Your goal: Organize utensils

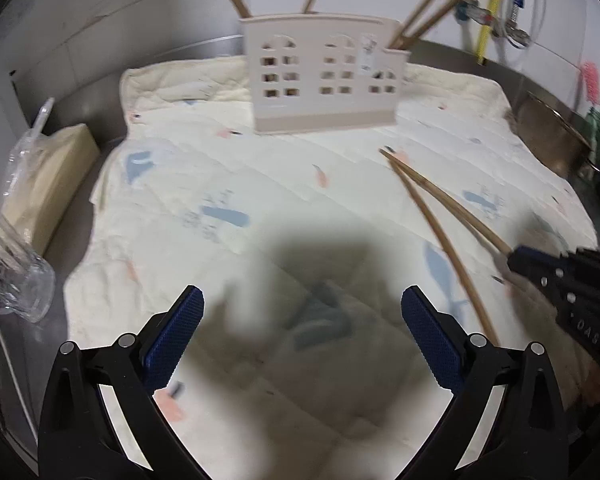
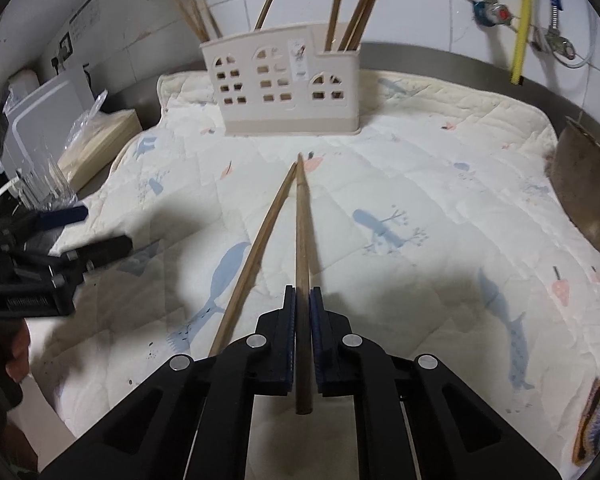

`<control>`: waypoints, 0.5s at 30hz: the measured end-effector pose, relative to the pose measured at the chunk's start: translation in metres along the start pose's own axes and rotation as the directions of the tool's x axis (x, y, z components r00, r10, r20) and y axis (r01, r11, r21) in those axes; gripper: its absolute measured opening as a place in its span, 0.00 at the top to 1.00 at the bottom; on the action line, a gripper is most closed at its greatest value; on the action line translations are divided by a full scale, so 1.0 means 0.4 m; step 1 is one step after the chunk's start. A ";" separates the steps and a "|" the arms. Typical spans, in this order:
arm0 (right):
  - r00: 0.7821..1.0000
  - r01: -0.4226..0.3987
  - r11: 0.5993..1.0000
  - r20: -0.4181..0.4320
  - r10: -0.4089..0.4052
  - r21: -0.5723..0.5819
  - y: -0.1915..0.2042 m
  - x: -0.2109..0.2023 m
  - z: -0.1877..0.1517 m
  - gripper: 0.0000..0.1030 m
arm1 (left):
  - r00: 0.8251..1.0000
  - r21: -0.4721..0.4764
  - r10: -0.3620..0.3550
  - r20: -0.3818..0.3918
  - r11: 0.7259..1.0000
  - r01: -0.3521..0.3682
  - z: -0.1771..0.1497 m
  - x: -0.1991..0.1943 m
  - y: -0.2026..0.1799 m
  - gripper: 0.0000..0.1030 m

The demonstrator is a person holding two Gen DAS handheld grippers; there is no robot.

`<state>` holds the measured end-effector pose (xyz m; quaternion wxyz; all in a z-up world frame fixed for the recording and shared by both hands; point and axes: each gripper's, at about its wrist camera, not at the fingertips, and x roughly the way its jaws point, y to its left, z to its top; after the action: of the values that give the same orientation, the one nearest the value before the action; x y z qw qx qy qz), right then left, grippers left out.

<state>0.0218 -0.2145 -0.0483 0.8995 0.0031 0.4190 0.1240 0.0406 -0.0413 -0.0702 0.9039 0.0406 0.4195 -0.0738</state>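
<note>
On a quilted mat [image 2: 440,184] against a tiled wall, the right gripper [image 2: 302,300] clamps one chopstick [image 2: 301,220], apparently bound for the holder [image 2: 284,84]; a second chopstick [image 2: 256,256] lies alongside. The left gripper [image 1: 302,312] hangs open, empty.

Two brown chopsticks [image 2: 300,220] before beige holder [image 2: 284,84].

Chopstick [image 2: 302,280] between the right gripper [image 2: 302,300] pads: matt brown wood, second one just left of the fingers same. Pads [image 1: 176,332] blue, rough knurled rubber-like, on matt black plastic fingers. Ahead of the fingers: quilted matt cloth [image 2: 420,184], smooth beige plastic holder [image 2: 284,84], glossy tiles [image 2: 420,8].
</note>
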 end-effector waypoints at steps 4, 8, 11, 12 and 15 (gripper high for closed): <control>0.999 0.008 1.000 0.037 -0.008 0.005 -0.019 -0.032 0.000 0.93 | 0.999 0.029 -0.030 -0.026 0.999 0.031 -0.012 0.008 -0.055 0.05; 0.998 0.001 1.000 0.061 -0.003 0.028 -0.047 -0.052 -0.004 0.93 | 0.998 0.067 -0.048 -0.049 0.996 0.051 -0.019 0.012 -0.114 0.05; 0.997 -0.001 0.999 0.074 -0.003 0.045 -0.066 -0.061 -0.010 0.93 | 0.996 0.070 -0.064 -0.061 0.995 0.068 -0.018 0.013 -0.143 0.05; 0.997 -0.001 0.999 0.078 -0.003 0.052 -0.073 -0.064 -0.012 0.93 | 0.996 0.065 -0.067 -0.062 0.995 0.071 -0.018 0.013 -0.150 0.05; 0.996 -0.008 0.997 0.089 0.001 0.073 -0.091 -0.071 -0.018 0.93 | 0.994 0.049 -0.083 -0.071 0.995 0.087 -0.014 0.016 -0.166 0.05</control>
<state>0.0068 -0.2568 -0.0356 0.9162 0.0423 0.3830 0.1105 0.0293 -0.1064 -0.0794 0.8835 0.0486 0.4498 -0.1217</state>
